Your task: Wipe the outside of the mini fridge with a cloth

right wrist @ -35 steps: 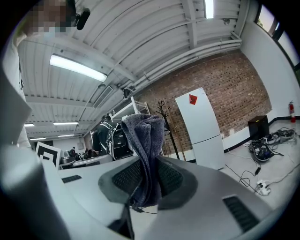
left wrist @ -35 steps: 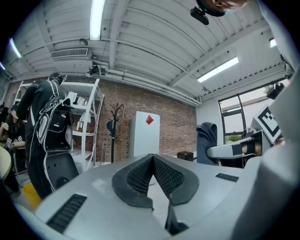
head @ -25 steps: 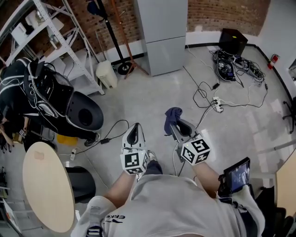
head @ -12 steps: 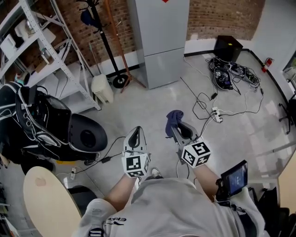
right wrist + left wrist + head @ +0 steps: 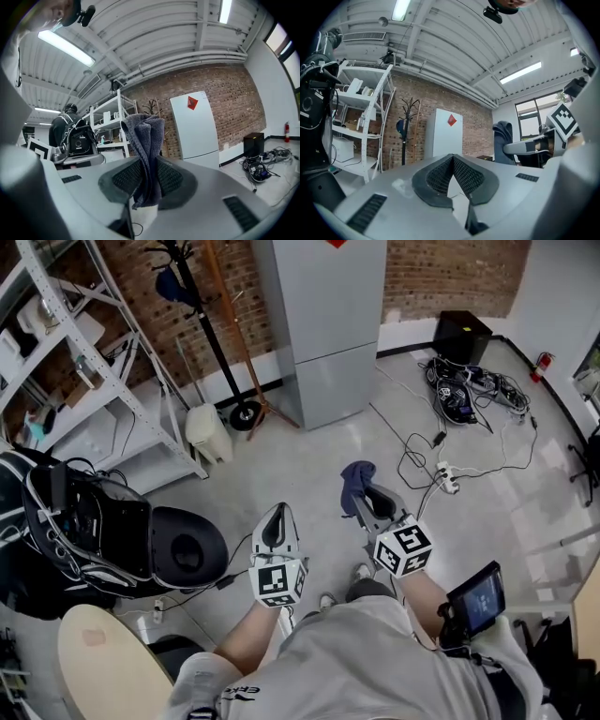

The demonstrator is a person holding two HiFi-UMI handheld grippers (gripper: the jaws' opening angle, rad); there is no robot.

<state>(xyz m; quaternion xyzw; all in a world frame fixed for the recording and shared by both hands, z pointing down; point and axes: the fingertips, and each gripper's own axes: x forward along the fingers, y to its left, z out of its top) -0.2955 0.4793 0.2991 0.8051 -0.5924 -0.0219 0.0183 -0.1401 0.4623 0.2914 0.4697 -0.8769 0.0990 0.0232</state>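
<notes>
The mini fridge (image 5: 323, 320) is a tall pale grey cabinet with a red diamond sticker, standing against the brick wall; it also shows ahead as the fridge (image 5: 444, 132) and the fridge (image 5: 197, 124). My right gripper (image 5: 364, 493) is shut on a dark blue-grey cloth (image 5: 354, 476), which stands up folded between its jaws as the cloth (image 5: 146, 154). My left gripper (image 5: 274, 518) is shut with nothing in it, its jaws meeting at the tips (image 5: 453, 158). Both grippers are held well short of the fridge, over the floor.
A white metal shelving rack (image 5: 89, 352) stands at the left, with a coat stand (image 5: 211, 343) beside the fridge. A black bag (image 5: 94, 531) and a round table (image 5: 112, 667) are at the near left. Cables and a power strip (image 5: 441, 465) lie on the floor at right.
The head view has shifted forward towards the fridge, which sits larger and lower in the frame. Both grippers keep their hold and stay side by side.
</notes>
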